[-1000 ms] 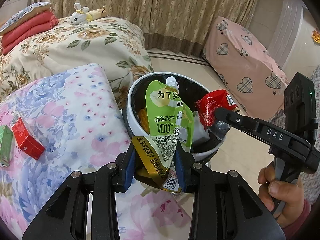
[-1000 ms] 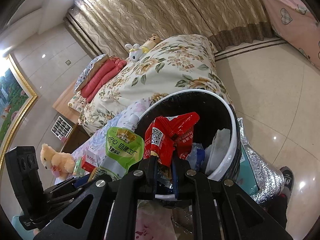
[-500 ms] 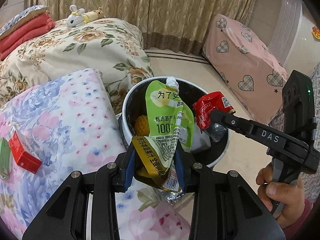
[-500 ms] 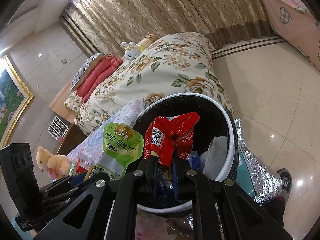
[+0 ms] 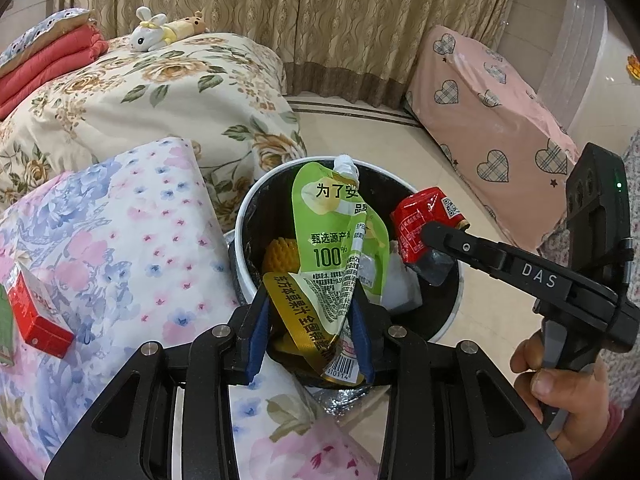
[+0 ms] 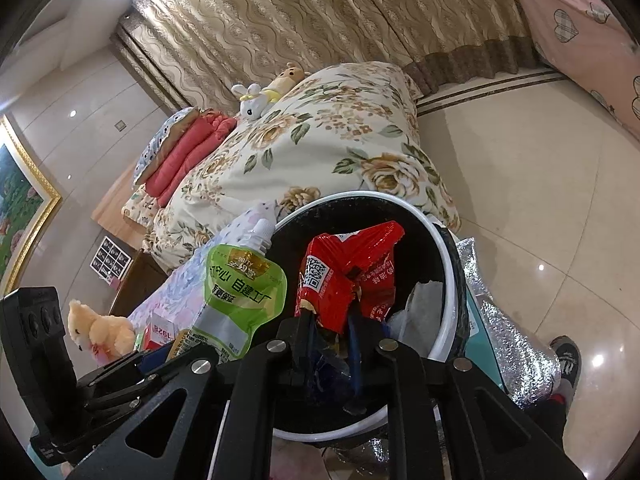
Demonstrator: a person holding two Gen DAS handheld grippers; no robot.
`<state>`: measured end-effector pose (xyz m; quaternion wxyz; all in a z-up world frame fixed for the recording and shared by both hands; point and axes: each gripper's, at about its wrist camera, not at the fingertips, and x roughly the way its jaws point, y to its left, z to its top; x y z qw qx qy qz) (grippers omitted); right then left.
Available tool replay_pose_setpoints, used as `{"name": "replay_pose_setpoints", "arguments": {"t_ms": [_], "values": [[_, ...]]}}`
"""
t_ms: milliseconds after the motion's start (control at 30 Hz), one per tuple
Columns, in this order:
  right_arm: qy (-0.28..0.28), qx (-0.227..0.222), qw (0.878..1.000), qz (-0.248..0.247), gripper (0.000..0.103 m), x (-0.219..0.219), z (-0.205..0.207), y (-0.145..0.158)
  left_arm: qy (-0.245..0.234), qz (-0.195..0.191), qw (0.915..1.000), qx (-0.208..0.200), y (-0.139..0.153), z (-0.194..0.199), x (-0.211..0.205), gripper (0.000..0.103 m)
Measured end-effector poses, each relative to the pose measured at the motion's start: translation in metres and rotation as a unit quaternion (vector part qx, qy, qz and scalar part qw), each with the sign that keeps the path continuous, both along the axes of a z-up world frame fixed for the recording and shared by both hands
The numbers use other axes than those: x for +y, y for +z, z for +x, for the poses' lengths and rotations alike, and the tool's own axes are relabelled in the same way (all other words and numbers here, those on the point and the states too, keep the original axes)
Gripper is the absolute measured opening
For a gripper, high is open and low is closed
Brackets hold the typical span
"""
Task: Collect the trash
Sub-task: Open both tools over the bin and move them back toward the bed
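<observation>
Lighting even and bright; strong fisheye distortion.
Ceiling lights glare on glossy floor tiles [image 6: 540,208]; black vignette at corners; focus sharp.

A white plush rabbit [image 5: 150,35] lies atop the floral quilt [image 5: 160,92]; folded red blankets [image 5: 48,60] beside it, patterned curtains [image 5: 304,20] behind.

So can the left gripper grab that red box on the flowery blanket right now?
Probably not yet. The left gripper has the green juice pouch between its opening jaws, over the trash bin. The red box lies uncovered on the blanket, so once the pouch drops, the way looks free.
</observation>
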<state>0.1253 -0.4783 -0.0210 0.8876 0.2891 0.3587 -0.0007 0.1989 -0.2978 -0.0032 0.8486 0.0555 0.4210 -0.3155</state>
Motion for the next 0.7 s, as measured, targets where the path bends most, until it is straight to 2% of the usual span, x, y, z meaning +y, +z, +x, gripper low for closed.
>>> {"name": "replay_pose_setpoints", "arguments": {"t_ms": [67,133,167,400,533,700], "values": [[-0.004,0.001,1.000,0.002,0.024,-0.002,-0.001,0.000,0.000,-0.004,1.0000,-0.004,0.002,-0.002,0.001,0.044],[-0.008,-0.001,1.000,0.006,0.045,-0.002,-0.002,0.001,0.004,-0.002,0.9999,-0.011,0.003,-0.004,0.002,0.057],[-0.008,-0.003,1.000,0.009,0.049,-0.002,-0.003,0.001,0.006,-0.003,0.9999,-0.014,0.003,-0.006,0.003,0.057],[-0.004,-0.013,1.000,0.011,0.055,0.005,-0.010,0.007,0.025,-0.018,0.9995,-0.010,0.002,-0.016,0.026,0.057],[0.002,-0.023,1.000,0.004,0.066,0.017,-0.016,0.013,0.044,-0.024,0.9987,-0.010,0.000,-0.025,0.048,0.058],[0.018,-0.035,0.999,-0.006,0.075,0.041,-0.026,0.020,0.072,-0.032,0.9969,-0.008,-0.005,-0.036,0.079,0.060]]}}
